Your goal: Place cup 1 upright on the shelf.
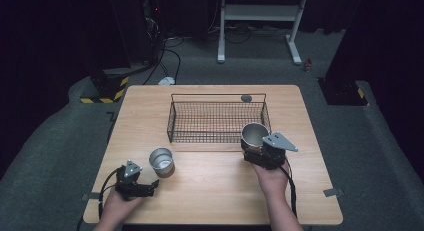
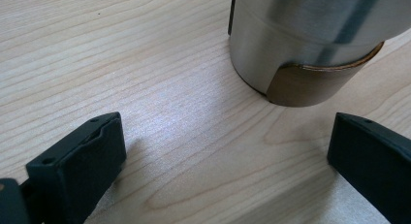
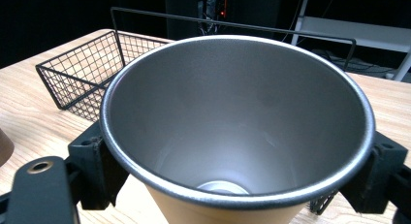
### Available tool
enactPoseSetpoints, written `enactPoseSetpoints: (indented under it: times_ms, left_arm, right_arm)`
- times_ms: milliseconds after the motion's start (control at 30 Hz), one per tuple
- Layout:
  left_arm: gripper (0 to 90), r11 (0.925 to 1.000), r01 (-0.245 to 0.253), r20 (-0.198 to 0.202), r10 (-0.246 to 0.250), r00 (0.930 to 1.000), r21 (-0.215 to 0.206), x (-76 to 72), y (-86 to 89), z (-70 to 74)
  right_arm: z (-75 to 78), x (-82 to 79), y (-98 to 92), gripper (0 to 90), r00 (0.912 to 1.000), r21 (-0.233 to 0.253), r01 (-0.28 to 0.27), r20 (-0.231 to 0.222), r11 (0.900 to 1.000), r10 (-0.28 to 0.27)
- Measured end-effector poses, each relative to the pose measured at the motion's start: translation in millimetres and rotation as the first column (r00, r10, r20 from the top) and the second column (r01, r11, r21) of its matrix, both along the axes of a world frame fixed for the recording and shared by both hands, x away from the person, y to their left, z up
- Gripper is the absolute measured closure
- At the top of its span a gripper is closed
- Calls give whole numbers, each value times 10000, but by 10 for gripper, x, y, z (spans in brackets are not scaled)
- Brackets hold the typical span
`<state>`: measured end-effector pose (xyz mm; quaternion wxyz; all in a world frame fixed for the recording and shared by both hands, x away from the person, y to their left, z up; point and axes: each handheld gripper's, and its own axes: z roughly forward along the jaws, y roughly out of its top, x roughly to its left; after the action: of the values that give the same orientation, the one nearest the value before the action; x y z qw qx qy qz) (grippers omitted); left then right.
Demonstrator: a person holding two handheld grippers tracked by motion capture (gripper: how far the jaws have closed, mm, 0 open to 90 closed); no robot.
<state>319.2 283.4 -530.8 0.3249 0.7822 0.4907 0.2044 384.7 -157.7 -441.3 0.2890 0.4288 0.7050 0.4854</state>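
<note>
We have the right claw [image 1: 262, 150] clamped on an upright cup [image 1: 255, 134], mouth up, held just at the near right corner of the basket [image 1: 172, 122], so the basket lies ahead and left. Our left claw [image 1: 145, 188] sits spread low on the desk [image 1: 210, 191], empty, a second cup [image 1: 161, 162] standing just ahead of it.

No readable text, label, brand or number appears on anything here

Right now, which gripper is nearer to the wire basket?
Right. The right gripper holds a cup at the wire basket's front right corner; the left gripper sits well short of it.
</note>
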Motion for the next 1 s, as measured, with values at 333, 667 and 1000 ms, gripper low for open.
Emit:
enactPoseSetpoints:
  times_ms: [333,667,1000]
  left_arm:
    - [6,10000,-6,6,6,10000,-4,-2,-1,-1]
    - [5,10000,-3,1,3,10000,-2,-2,-1,0]
    - [5,10000,43,9,-43,10000,44,2,1,1]
  right_arm:
    - [80,30,12,138,9999,100,27,121,9999,-29]
    - [169,84,26,138,9999,252,-20,103,9997,17]
    - [263,161,46,138,10000,385,58,37,9992,-60]
